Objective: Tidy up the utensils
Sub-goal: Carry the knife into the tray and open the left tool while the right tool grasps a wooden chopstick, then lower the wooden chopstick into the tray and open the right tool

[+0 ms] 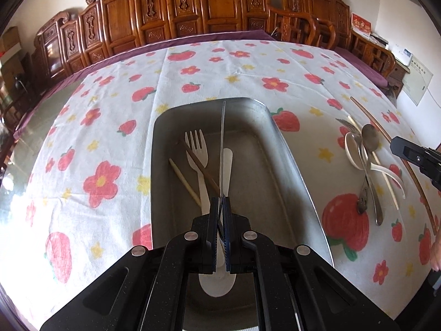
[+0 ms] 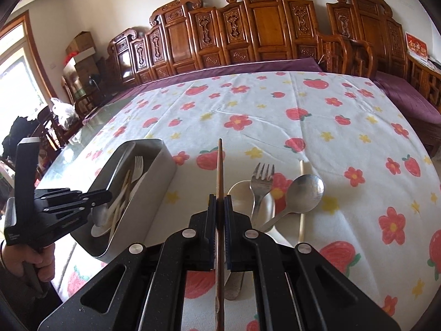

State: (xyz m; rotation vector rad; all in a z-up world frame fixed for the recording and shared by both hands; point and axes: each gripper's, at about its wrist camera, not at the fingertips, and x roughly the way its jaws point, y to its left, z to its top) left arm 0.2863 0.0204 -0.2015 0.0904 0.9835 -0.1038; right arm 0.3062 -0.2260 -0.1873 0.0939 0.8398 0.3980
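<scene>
My left gripper point(image 1: 220, 201) is shut on a thin metal utensil point(image 1: 222, 138) seen edge-on, held over the metal tray point(image 1: 289, 151). In the tray lie a white plastic fork point(image 1: 197, 149), a brown chopstick point(image 1: 198, 165), a pale chopstick point(image 1: 183, 179) and a white plastic utensil point(image 1: 227, 165). My right gripper point(image 2: 220, 201) is shut on a long brown chopstick point(image 2: 219, 165), lifted above the floral cloth to the right of the tray point(image 2: 154, 182). Beneath it on the cloth rest a metal fork point(image 2: 261, 182), a metal spoon point(image 2: 303, 190), a white spoon point(image 2: 239, 195) and a pale chopstick point(image 2: 301, 193).
A strawberry-and-flower tablecloth point(image 2: 275, 104) covers the table. Bare glass tabletop point(image 2: 69, 154) shows at the left. Carved wooden benches point(image 2: 248, 27) with purple cushions line the far side. A hand point(image 2: 35, 262) grips the left gripper's handle.
</scene>
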